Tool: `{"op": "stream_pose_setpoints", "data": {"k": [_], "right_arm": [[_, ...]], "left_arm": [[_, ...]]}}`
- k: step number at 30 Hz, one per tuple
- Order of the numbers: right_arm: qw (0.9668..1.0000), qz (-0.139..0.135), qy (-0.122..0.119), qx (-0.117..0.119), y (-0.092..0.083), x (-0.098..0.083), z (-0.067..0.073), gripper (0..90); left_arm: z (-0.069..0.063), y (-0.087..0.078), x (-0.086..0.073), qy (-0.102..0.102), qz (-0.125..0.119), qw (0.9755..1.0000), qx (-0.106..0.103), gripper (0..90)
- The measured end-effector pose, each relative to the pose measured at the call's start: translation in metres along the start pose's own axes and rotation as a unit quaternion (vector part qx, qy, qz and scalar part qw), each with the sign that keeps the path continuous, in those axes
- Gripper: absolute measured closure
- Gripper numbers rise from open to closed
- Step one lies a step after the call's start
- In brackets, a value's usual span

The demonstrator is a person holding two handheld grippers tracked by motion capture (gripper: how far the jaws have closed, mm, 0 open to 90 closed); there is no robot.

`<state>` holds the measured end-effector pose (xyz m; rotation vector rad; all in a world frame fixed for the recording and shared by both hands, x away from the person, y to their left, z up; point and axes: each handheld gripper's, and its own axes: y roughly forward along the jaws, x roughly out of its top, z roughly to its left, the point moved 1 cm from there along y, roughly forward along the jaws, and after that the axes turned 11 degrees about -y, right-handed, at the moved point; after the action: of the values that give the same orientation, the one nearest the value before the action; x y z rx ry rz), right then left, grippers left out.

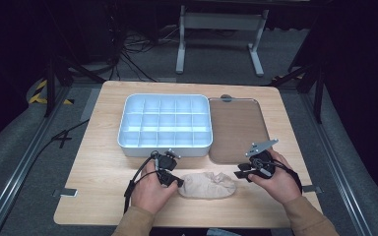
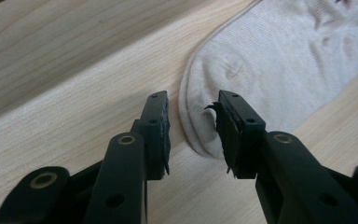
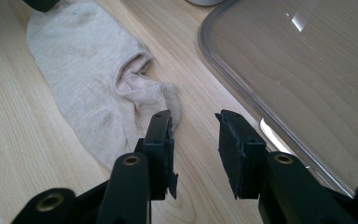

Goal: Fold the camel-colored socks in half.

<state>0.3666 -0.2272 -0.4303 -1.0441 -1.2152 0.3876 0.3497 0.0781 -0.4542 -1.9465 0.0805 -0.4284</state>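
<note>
I take the compartment box (image 1: 165, 124) as my landmark: a pale blue-white tray split into a grid of small cells, sitting toward the far middle of the wooden surface (image 1: 98, 162). The beige sock (image 1: 207, 185) lies flat on the surface on the near side of that box, below its right-hand corner. Its long axis runs parallel to the box's near wall, left to right in the high view. The smooth rounded end points toward my left tool (image 1: 178, 183); the bunched, wrinkled end with the folded opening points toward my right tool (image 1: 239, 174).

In the left gripper view my left tool is spread, its two pads standing either side of the sock's rounded tip, with the fabric edge in the gap between them. I see no pinch on the cloth; the pads are apart from it or at most brushing it.

In the right gripper view my right tool is also spread and holds nothing. Its left pad sits just beside the sock's crumpled end, and bare wood shows in the gap.

A clear lid (image 1: 237, 129) lies flat just to the right of the box, its rim passing close by my right tool.
</note>
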Motion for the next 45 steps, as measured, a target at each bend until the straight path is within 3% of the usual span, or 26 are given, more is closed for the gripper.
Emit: {"op": "stream_pose_setpoints", "data": {"k": [11,14,17,21,26,33,45], "right_arm": [[1.0000,0.006,-0.005,0.001,0.001,0.000,0.005,65.5],[0.9999,0.010,-0.011,0.006,0.003,0.000,0.008,67.0],[0.9995,0.019,-0.017,0.018,0.008,0.002,0.016,73.7],[0.9990,0.004,-0.023,0.038,0.011,0.005,0.026,81.7],[0.9983,-0.002,-0.038,0.045,0.022,0.009,0.038,84.9],[0.9985,-0.001,-0.033,0.045,0.037,0.009,0.040,85.0],[0.9983,0.012,-0.038,0.043,0.045,0.008,0.041,84.6]], "left_arm": [[-0.009,0.005,0.000,0.022,0.002,0.9994,0.028,76.1],[-0.010,0.005,0.000,0.020,0.006,0.9995,0.023,83.5],[-0.011,0.005,-0.001,0.020,0.003,0.9994,0.026,84.9],[-0.010,0.000,-0.001,0.021,-0.001,0.9991,0.036,85.6],[-0.011,-0.009,-0.001,0.019,-0.004,0.9994,0.030,85.8],[-0.014,-0.020,-0.001,0.025,-0.009,0.9993,0.027,85.8],[-0.015,-0.029,-0.002,0.021,-0.007,0.9995,0.021,85.7]]}}
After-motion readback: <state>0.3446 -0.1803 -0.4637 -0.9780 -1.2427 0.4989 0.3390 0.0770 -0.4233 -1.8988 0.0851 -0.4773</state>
